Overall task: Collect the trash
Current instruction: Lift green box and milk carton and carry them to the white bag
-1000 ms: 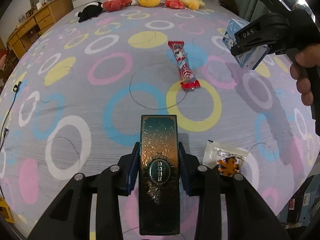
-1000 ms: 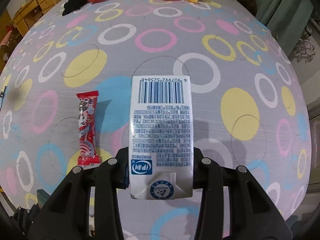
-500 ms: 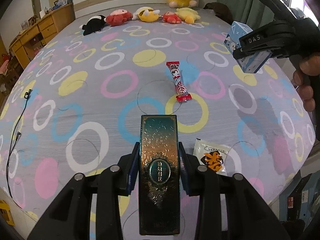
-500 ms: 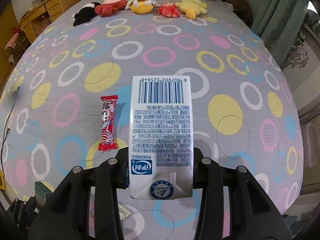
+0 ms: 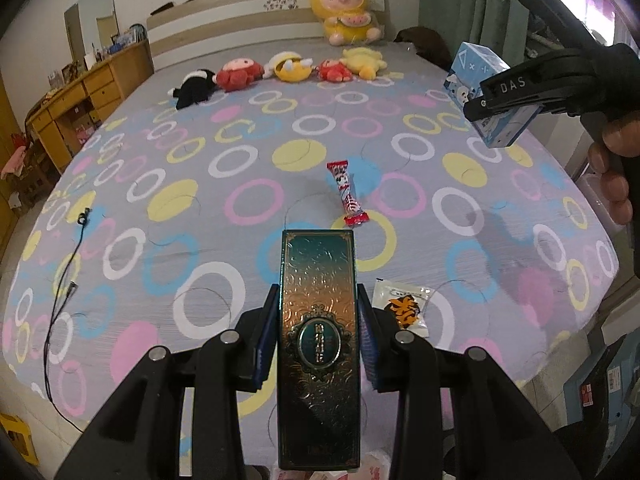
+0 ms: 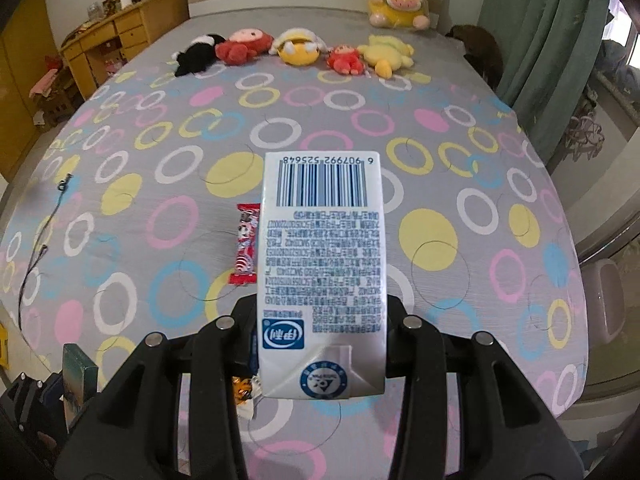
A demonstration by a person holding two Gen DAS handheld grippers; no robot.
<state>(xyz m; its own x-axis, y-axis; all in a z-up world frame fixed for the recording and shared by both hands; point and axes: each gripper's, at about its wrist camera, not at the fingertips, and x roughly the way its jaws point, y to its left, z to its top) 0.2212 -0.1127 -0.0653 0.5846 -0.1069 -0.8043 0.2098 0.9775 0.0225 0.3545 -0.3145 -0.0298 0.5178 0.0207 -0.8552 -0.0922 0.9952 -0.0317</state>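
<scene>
Your left gripper (image 5: 318, 336) clamps its jaws on a green box (image 5: 318, 320); your right gripper (image 6: 322, 332) grips a milk carton (image 6: 322, 256) above the bed (image 6: 440, 208).

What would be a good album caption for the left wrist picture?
Left gripper carrying a teal gold-patterned box above a ring-patterned bedspread, where a red candy wrapper and white sachet lie.

— What sort of place is this looking like?
— A home bedroom: a bed (image 5: 240, 184) is filling the view, wearing a grey sheet with coloured rings, and plush toys (image 6: 296, 50) are lying in a row below its headboard (image 5: 240, 12).
— Anything else?
— A wooden desk (image 6: 120, 36) is standing at the left, green curtains (image 6: 548, 40) are hanging at the right.
</scene>
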